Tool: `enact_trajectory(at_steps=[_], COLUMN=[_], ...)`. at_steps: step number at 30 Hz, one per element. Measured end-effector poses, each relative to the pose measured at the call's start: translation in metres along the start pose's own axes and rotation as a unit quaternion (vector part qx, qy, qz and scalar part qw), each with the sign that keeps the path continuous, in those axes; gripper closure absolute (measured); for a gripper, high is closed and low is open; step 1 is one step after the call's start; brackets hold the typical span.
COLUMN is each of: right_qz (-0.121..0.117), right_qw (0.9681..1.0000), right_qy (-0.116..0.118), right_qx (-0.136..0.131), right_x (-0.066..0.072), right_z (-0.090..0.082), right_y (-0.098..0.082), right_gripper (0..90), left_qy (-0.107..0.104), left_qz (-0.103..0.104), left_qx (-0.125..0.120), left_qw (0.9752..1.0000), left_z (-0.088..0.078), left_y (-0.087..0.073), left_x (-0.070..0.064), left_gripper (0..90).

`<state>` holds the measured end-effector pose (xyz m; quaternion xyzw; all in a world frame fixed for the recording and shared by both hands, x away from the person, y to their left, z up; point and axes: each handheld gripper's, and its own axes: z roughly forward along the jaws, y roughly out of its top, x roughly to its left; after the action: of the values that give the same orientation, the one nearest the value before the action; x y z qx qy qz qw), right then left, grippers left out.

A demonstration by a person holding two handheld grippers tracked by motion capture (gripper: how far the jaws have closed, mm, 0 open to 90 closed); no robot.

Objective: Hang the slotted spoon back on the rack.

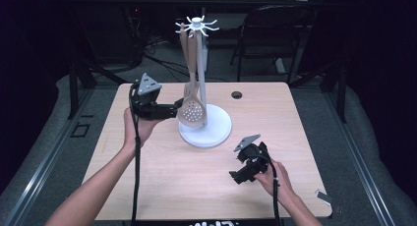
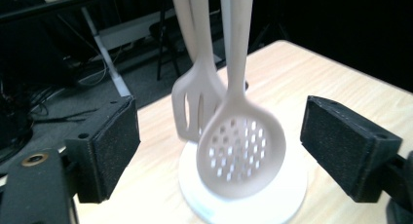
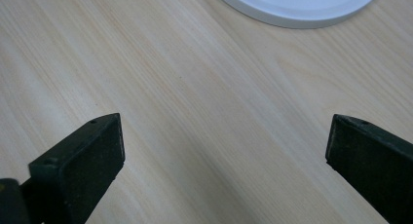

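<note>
The left tongs (image 1: 175,109) stood wide apart, holding nothing, just left of centre in the high view. Their pads (image 2: 116,146) flanked the skimmer (image 2: 242,153) without touching it. It hung with a slotted turner (image 2: 195,107) from the rack (image 1: 197,25), bowl low over the white base (image 1: 216,130), so the tongs seemingly stood level with it, either to take it or just after letting go. At lower right, the right tongs (image 1: 235,176) were also open and empty, tilted down over bare worktop (image 3: 195,112), probably kept clear of the rack.
</note>
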<state>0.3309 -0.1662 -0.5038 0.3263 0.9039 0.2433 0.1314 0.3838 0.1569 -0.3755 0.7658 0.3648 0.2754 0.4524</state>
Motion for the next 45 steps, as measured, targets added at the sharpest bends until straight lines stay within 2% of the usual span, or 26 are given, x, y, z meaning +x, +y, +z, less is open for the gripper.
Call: enact_trajectory(at_steps=[3, 9, 14, 26, 32, 35, 41, 43, 45], right_qz=[0.011, 0.012, 0.012, 0.001, 0.001, 0.016, 0.030, 0.035, 0.044], right_qw=[0.9999, 0.9998, 0.9997, 0.9998, 0.9998, 0.9995, 0.9994, 0.9992, 0.9988], right_qy=[0.001, -0.002, -0.002, -0.007, -0.005, -0.002, -0.009, -0.014, -0.014], right_qx=[-0.012, -0.018, -0.021, -0.020, -0.021, -0.027, -0.015, -0.012, -0.013], right_x=[-0.002, -0.003, -0.001, 0.005, 0.007, 0.005, 0.006, 0.007, 0.007], right_z=[-0.004, -0.009, -0.013, -0.018, -0.019, -0.022, -0.026, -0.029, -0.032], right_y=[-0.001, -0.001, 0.000, 0.002, 0.001, -0.008, -0.031, -0.039, -0.047], right_gripper=[0.0, 0.0, 0.0, 0.0, 0.1, 0.1, 0.6, 0.6, 0.6], left_qy=[0.001, 0.010, 0.014, 0.017, 0.014, 0.015, 0.020, 0.020, 0.025], left_qz=[-0.002, -0.008, -0.022, -0.049, -0.052, -0.062, -0.080, -0.082, -0.079], left_qx=[0.004, 0.019, 0.030, 0.058, 0.076, 0.092, 0.113, 0.117, 0.114], left_qw=[1.0000, 0.9997, 0.9992, 0.9970, 0.9957, 0.9937, 0.9902, 0.9896, 0.9901], left_z=[-0.014, -0.039, -0.053, -0.065, -0.067, -0.068, -0.072, -0.073, -0.074], left_y=[-0.015, -0.047, -0.072, -0.116, -0.132, -0.146, -0.163, -0.166, -0.168], left_x=[0.003, 0.007, 0.009, 0.001, -0.005, -0.007, -0.008, -0.009, -0.008], left_gripper=[13.2, 13.1, 13.1, 13.1, 12.6, 12.3, 11.1, 10.9, 10.6])
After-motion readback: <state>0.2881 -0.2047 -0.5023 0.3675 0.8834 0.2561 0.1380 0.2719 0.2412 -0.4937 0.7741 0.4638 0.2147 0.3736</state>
